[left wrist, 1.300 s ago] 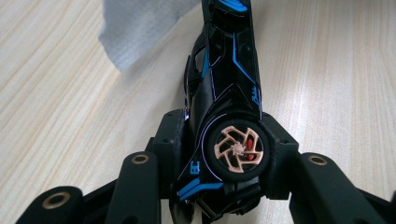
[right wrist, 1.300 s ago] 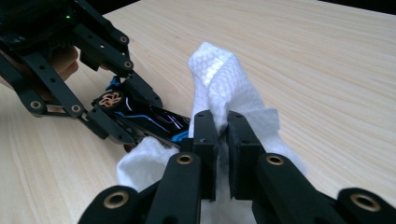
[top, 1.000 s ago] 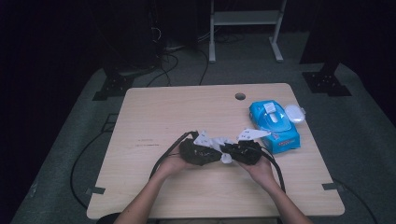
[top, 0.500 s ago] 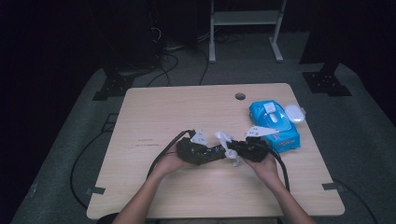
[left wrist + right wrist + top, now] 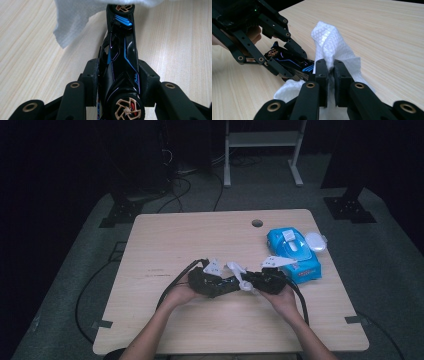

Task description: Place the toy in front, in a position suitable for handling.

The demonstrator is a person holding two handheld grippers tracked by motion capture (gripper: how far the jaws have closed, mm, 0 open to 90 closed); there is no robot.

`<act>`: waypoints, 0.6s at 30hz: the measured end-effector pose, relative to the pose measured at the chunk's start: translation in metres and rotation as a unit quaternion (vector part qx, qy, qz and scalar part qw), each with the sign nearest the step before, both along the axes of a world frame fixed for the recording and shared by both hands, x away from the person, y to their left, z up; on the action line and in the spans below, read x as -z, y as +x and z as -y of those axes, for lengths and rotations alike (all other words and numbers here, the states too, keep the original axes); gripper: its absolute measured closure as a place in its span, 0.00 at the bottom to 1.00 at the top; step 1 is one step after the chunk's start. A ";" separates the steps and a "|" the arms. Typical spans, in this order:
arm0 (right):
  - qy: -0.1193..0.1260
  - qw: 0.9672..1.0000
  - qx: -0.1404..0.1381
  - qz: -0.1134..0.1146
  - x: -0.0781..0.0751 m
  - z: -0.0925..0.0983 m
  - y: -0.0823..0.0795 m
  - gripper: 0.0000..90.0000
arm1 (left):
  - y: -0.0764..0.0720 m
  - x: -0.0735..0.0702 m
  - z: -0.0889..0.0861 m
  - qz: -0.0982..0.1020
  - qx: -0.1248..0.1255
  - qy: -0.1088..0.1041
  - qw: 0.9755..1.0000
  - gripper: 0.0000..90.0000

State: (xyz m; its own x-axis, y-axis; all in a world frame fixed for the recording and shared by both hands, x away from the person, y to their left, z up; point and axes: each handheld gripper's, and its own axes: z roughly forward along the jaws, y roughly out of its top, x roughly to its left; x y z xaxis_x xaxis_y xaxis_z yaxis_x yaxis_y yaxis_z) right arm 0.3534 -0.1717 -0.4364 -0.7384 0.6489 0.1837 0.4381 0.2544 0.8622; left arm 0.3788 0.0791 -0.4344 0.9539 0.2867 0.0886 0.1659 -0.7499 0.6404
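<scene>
Toy car held and wiped over the near middle of the table (image 5: 165,235).

Left gripper (image 5: 227,285): hand low, pointing right; jaws, just tightened, clamp the black toy car (image 5: 122,62) by its sides. Right gripper (image 5: 250,282): pointing left, tip to tip with the left; jaws pinch a white wipe (image 5: 332,47) touching the car's end. Blue pack (image 5: 295,252) near, at right.

High view overhead, gripper views close, sharing table (image 5: 165,235)
</scene>
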 end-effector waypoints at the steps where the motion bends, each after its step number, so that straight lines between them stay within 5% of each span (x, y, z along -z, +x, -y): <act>1: 0.000 1.000 0.002 0.000 0.000 0.001 0.000 0.92 | 0.000 0.000 0.000 0.001 -0.001 0.000 1.000 0.64; 9: 0.010 1.000 0.023 -0.018 0.005 0.010 0.004 0.92 | 0.003 0.000 0.007 -0.006 -0.013 0.004 1.000 0.63; 18: 0.013 1.000 0.014 -0.020 0.005 0.002 0.002 0.92 | 0.005 0.002 0.031 0.009 -0.018 0.047 0.999 0.61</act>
State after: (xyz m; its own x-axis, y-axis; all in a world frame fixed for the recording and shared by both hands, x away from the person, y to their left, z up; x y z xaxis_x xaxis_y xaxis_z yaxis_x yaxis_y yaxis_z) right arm 0.3557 -0.1738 -0.4413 -0.7121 0.6636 0.2292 0.4788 0.2202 0.8499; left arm 0.3836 0.0481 -0.4361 0.9415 0.3095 0.1335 0.1825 -0.8010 0.5701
